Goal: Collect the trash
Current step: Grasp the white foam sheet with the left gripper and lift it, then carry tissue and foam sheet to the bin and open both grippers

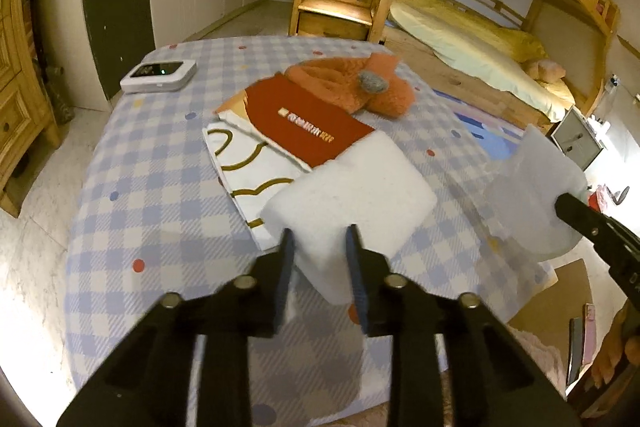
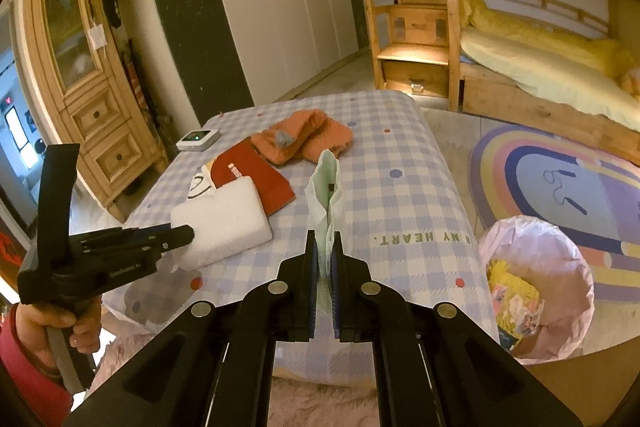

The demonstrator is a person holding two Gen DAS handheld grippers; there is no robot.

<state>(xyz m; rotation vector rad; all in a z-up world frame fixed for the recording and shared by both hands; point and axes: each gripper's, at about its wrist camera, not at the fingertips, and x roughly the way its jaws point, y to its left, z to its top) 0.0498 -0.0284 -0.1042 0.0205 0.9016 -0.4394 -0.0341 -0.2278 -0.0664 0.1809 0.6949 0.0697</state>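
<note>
On the checked blue-and-white tablecloth (image 1: 168,187), near its front edge, lies a thick white rectangular foam block (image 1: 352,187); the left gripper (image 1: 320,259) straddles its near corner, jaws narrow, pads pressing the foam on both sides. The right gripper (image 2: 325,259) is nearly closed on a thin, pale green-white crumpled plastic wrapper (image 2: 329,187), held upright above the cloth. Only the right wrist view shows the waste bin lined with a pink plastic bag (image 2: 560,267), on the floor just right of the table, already holding colourful scraps, and the person's hand (image 2: 52,319) in a red sleeve on the left gripper's handle. In the left wrist view the wrapper appears as a translucent blurred sheet at the right. Around the block: a dark red flat booklet (image 1: 308,127) partly under its far edge, white paper with gold curved lines (image 1: 248,167) beneath that, an orange fuzzy knit garment (image 1: 352,83) behind, and a small white device with a dark screen (image 1: 159,75) at the far left corner. The foam is clean, soft-edged and slightly indented at the grip.
</note>
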